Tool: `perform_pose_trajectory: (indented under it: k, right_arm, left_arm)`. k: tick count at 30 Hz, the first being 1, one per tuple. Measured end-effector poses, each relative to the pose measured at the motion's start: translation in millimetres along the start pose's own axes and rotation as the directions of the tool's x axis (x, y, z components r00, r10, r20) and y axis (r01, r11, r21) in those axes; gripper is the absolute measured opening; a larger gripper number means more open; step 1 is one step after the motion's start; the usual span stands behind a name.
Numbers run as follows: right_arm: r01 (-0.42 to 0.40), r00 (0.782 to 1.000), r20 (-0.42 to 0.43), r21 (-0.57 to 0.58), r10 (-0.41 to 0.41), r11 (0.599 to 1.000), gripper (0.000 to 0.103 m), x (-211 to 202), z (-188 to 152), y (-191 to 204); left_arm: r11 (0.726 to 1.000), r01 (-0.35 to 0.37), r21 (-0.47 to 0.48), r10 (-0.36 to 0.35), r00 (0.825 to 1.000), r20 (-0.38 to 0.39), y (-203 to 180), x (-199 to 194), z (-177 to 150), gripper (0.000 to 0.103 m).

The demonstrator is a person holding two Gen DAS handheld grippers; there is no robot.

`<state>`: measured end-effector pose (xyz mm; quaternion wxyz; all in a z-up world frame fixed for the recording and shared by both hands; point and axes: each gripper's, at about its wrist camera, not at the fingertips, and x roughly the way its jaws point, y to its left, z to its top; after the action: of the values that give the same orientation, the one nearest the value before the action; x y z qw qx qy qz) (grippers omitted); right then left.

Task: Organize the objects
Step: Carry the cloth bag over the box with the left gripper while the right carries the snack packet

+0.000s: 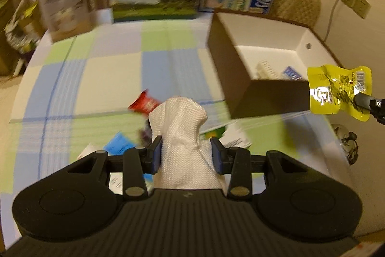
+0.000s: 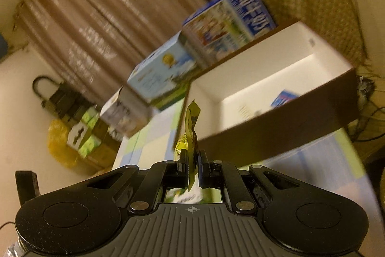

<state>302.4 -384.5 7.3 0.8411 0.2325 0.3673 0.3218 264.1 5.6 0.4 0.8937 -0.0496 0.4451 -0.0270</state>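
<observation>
Both hands are mid-carry, each bringing one item toward the open box (image 1: 243,74) that sits at about two o'clock on the checked surface (image 1: 115,69). The left claw (image 1: 187,157) pinches a white woven cloth (image 1: 179,127), bunched and soft, its blue pads (image 1: 156,155) pressed into the folds and a rounded lump standing up above them. The right claw (image 2: 192,166) is pressed together on a thin yellow packet (image 2: 190,134), crinkled and shiny foil with a barcode; from the left camera the same packet hangs at three o'clock, just in front of the box's near corner. The box is brown outside and white inside, and already holds a small blue carton (image 1: 292,72) and a pale ridged thing I cannot identify. I judge the next move to be lifting each item over the near wall and letting go inside; the packet looks closest to that. The cloth will sag and may catch on the rim, so it needs height first. At six o'clock, under the left claw, a red packet (image 1: 144,104) and other loose wrappers lie on the surface unsorted. Three printed cartons stand along the far edge at twelve o'clock.
</observation>
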Motion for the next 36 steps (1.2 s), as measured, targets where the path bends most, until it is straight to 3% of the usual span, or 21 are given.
perform_pose_trajectory:
  k: [8,15,22,27,36]
  right_arm:
    - [0.053,0.995,0.078,0.062,-0.058,0.997,0.004,-11,51,-40]
    - [0.084,0.993,0.078,0.092,-0.091,0.992,0.004,11,86,-69]
    - [0.135,0.990,0.028,0.105,-0.138,0.985,0.004,47,95,-92]
    - [0.157,0.988,-0.025,0.124,-0.156,0.980,0.004,70,96,-105]
    - [0.175,0.984,-0.061,0.143,-0.168,0.974,0.004,90,97,-116]
  left_arm:
    - [0.997,0.067,0.044,-0.069,0.997,0.045,-55,25,50,0.036]
    - [0.994,0.094,0.059,-0.096,0.995,0.038,-96,57,94,0.036]
    - [0.994,0.087,0.067,-0.088,0.996,0.007,-121,95,122,0.036]
    - [0.995,0.081,0.062,-0.077,0.995,-0.062,-130,129,133,0.036]
    - [0.994,0.075,0.077,-0.066,0.992,-0.111,-136,161,142,0.045]
